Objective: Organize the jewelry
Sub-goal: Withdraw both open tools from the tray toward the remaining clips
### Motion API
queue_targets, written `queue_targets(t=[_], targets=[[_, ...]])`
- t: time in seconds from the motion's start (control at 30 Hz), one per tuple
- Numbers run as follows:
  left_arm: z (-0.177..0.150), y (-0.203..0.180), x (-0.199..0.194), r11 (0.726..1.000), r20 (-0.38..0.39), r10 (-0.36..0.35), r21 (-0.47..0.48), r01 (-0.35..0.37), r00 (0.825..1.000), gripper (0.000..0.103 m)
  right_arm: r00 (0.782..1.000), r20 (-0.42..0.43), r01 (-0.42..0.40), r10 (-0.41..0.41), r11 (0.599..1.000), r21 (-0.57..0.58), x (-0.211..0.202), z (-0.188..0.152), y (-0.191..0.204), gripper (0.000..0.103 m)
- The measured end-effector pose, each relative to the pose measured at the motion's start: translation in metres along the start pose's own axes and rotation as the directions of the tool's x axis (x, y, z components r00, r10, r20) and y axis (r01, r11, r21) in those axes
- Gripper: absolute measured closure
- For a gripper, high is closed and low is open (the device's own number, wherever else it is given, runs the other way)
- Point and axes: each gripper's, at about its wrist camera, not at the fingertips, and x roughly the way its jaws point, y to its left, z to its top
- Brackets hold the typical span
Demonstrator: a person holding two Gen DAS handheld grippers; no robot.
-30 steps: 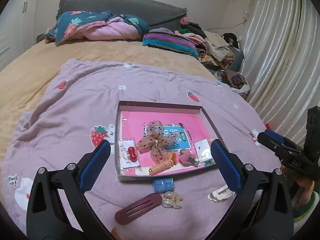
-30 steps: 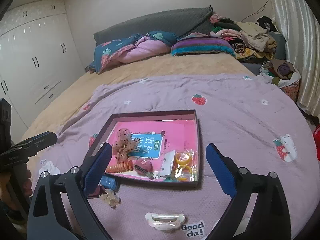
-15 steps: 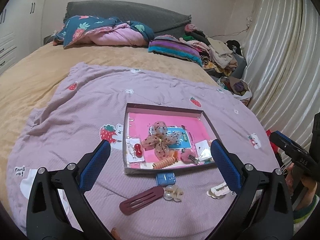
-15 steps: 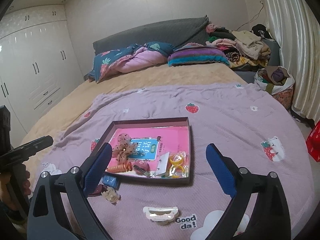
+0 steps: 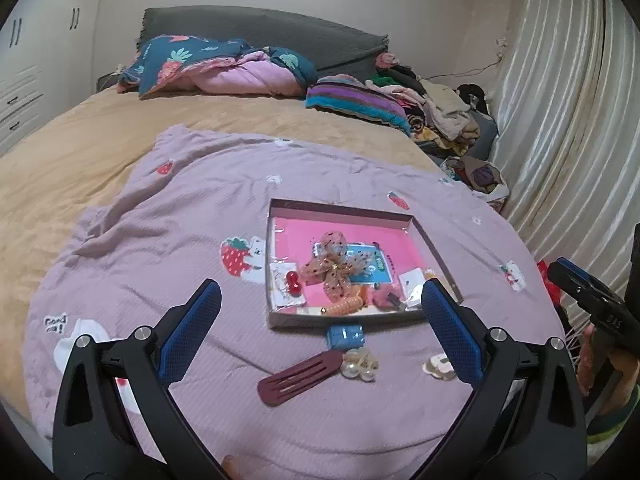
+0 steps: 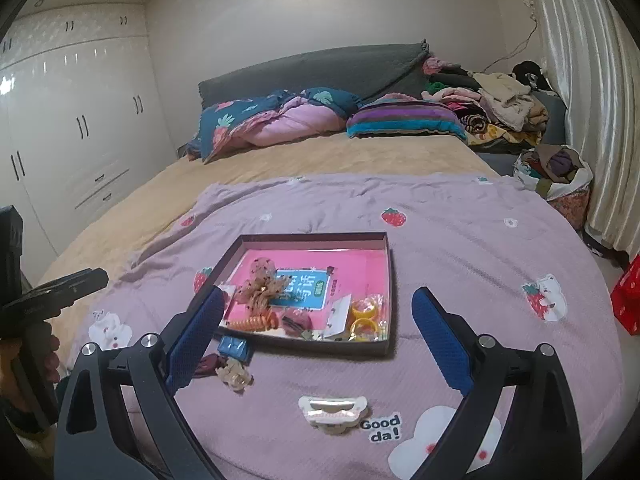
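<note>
Though most of the small pieces already lay inside the shallow box (image 5: 348, 210), the job looked to me only partly done. Its pink floor held a dotted bow (image 5: 334, 266), an orange spiral hair tie (image 5: 347, 306), a carded red clip (image 5: 293, 282) and, seen from my right camera, some yellow rings (image 6: 366, 314) in the near right corner. Four things were left out on the lilac blanket (image 5: 168, 248), all just in front of the box's near wall: a small blue clip (image 5: 345, 335) almost touching that wall, a long maroon snap clip (image 5: 300, 377), a pearly claw clip (image 5: 360, 365) beside it, and a white claw clip (image 6: 333, 409) off to the right, next to the "Good da!" print. My left gripper (image 5: 320, 328) hung above the blanket with its jaws spread wide and nothing between them. My right gripper (image 6: 318, 330) was likewise released and empty, held short of the box. By my reckoning the four strays had yet to go in, and the white claw clip sat nearest my right tool.
</note>
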Motion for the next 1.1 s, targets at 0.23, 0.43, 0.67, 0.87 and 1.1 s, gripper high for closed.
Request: queue_targets(t=[0.23,0.43,0.67,0.87,1.1], targets=[[-0.013,0.006,-0.004,1.000,-0.013,0.016,0.006,-0.016,1.000,0.009,1.000,-0.009,-0.008,0.008,1.000,-0.019,-0.001,-0.009,0.010,0.009],[-0.025,0.011,-0.004,1.000,-0.026,0.024,0.011,-0.024,0.999,0.009,1.000,-0.026,-0.013,0.012,0.999,-0.033,0.001,-0.016,0.017,0.009],[-0.039,0.014,-0.002,0.999,-0.049,0.036,0.027,-0.035,0.998,0.010,0.999,-0.050,-0.023,0.020,0.998,-0.061,0.007,-0.025,0.029,0.009],[-0.048,0.018,-0.002,0.998,-0.069,0.047,0.039,-0.044,0.996,0.010,0.997,-0.074,-0.037,0.031,0.996,-0.079,0.012,-0.033,0.036,0.009],[-0.058,0.023,0.001,0.997,-0.092,0.058,0.057,-0.053,0.994,0.010,0.994,-0.101,-0.044,0.034,0.994,-0.101,0.018,-0.043,0.043,0.009]])
